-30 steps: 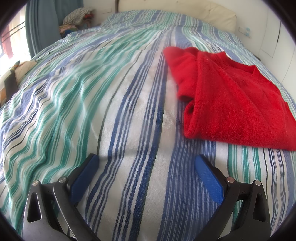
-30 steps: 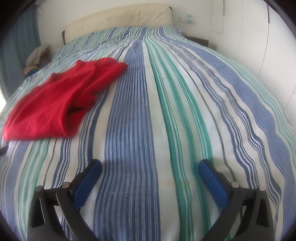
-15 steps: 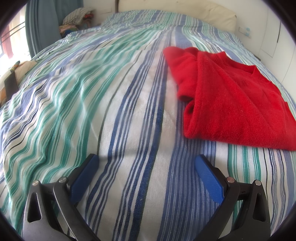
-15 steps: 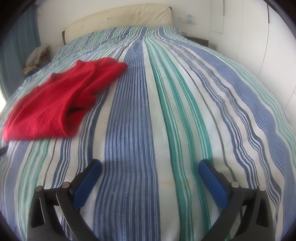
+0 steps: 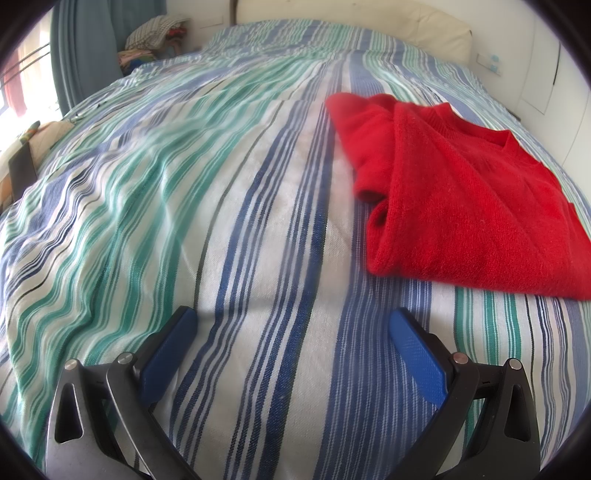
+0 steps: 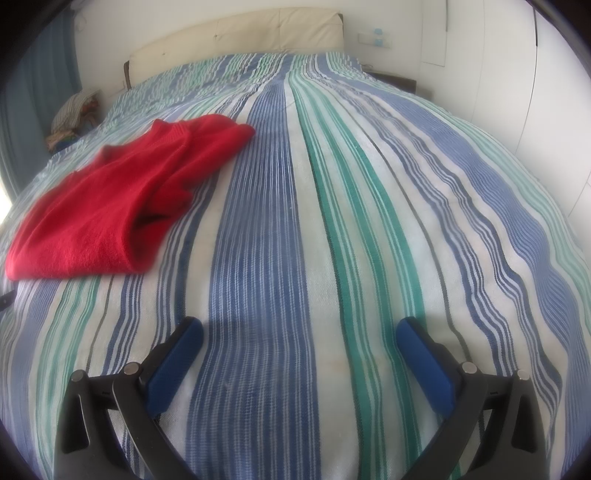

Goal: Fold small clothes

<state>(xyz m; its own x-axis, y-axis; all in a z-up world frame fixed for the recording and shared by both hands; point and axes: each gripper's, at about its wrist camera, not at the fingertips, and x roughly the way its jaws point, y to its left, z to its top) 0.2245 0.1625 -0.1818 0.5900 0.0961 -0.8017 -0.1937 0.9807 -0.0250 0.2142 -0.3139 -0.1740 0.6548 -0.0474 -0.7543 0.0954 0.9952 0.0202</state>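
A folded red knitted sweater [image 5: 465,192] is seen lying on a bed covered by a blue, green and white striped woven bedspread [image 5: 229,229], with its V-neck turned toward the cream padded headboard [image 6: 240,33]. In the left wrist view the garment is placed ahead and to the right of the left tongs [image 5: 291,332], well apart from them; in the right wrist view it [image 6: 110,206] is found ahead and to the left of the right tongs [image 6: 299,339], equally clear of them. Both pairs of tongs are held spread wide, their blue pads [image 5: 170,350] parted over bare bedspread, and nothing is gripped between them. A heap of mixed clothes [image 5: 155,37] is piled beside the far left corner of the bed, next to a blue-grey curtain [image 5: 85,48].
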